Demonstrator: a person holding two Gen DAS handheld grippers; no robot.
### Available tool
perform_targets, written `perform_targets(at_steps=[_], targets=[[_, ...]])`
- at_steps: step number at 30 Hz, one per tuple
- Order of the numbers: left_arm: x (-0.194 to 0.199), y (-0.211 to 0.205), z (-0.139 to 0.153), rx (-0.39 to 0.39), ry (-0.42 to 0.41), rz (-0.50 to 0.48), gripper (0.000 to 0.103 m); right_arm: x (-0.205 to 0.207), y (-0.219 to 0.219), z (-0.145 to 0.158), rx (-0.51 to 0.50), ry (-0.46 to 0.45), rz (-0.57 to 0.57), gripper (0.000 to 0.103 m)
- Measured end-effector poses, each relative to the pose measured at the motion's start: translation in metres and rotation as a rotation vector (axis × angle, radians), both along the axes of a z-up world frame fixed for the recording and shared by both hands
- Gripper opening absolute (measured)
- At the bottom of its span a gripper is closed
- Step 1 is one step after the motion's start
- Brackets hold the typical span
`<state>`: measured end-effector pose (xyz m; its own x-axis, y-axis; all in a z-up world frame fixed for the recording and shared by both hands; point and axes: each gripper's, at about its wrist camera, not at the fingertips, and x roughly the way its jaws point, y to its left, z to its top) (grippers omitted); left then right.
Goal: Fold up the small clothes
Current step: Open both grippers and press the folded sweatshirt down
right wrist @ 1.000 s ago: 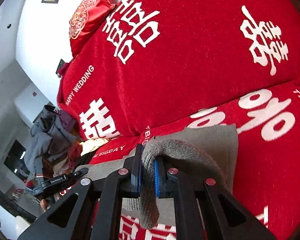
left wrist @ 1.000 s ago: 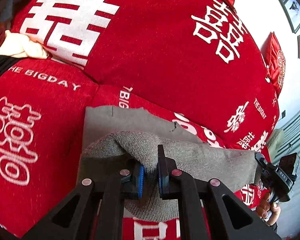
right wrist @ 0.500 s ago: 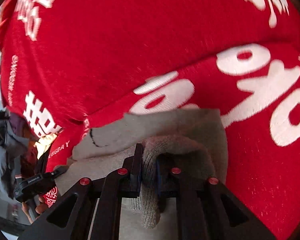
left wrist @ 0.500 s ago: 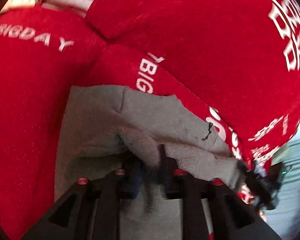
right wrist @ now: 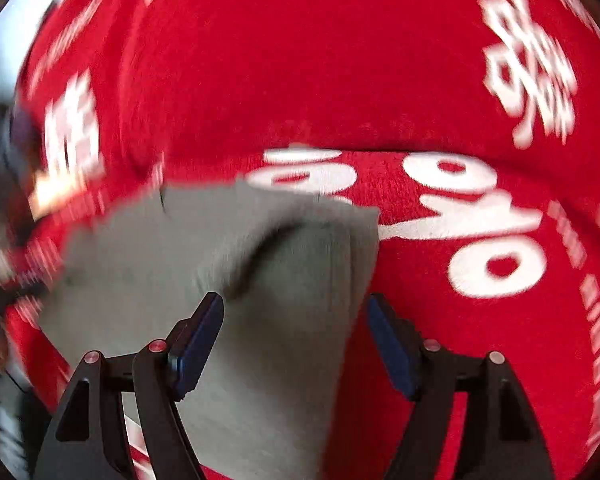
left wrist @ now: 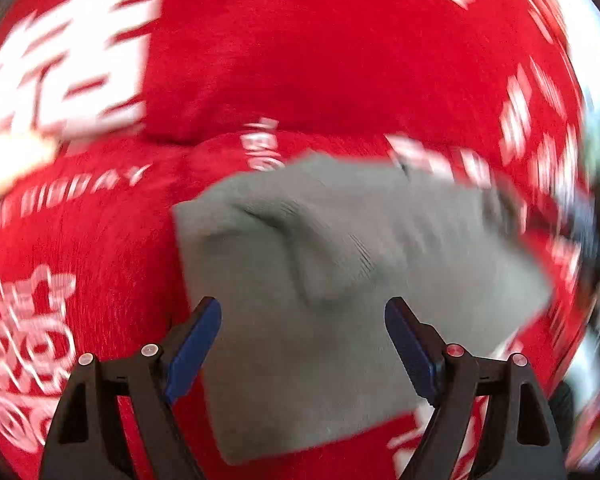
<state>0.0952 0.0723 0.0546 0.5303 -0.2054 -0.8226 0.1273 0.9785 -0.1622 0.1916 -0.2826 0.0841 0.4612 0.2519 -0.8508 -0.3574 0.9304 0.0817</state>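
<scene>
The left gripper [left wrist: 302, 338] and right gripper [right wrist: 296, 332], clamped on the grey garment [left wrist: 340, 280] a second ago, are both opening, pads clear of it. The folded edge now lies at centre frame on the red cover [left wrist: 300, 60], so this fold looks finished.

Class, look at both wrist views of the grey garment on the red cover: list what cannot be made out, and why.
- Left wrist view: white lettering on the red cover is smeared by motion blur.
- Left wrist view: the grey garment has its near edge hidden behind the left claw, whose jaws are opening.
- Right wrist view: dark shapes at the left edge are blurred, unidentifiable.
</scene>
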Motion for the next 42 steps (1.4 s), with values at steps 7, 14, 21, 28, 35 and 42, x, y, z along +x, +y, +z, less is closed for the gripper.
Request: perform_targets(at_steps=[7,14,21,28,35,42], targets=[[0.042,-0.054,-0.028,0.097,0.067,-0.239,0.089,0.011,0.044,-0.025,-0.226,-0.038,0.219,0.077],[0.119,0.012,-0.027,-0.167,0.135,0.035,0.089,0.085,0.047,-0.026,-0.054,0.018,0.048,0.077],[0.127,0.106,-0.050,-0.542,0.183,0.457,0.089,0.108,0.013,-0.021,0.160,0.108,-0.182,0.077],[0.103,0.087,-0.026,-0.373,0.113,0.370,0.089,0.077,0.026,0.009,0.076,-0.058,-0.169,0.077],[0.133,0.016,-0.032,-0.141,0.123,0.196,0.089,0.063,0.061,0.006,0.000,-0.076,-0.034,0.077],[0.177,0.045,-0.072,-0.076,0.235,0.367,0.089,0.129,0.078,-0.052,-0.071,0.111,-0.045,0.077]])
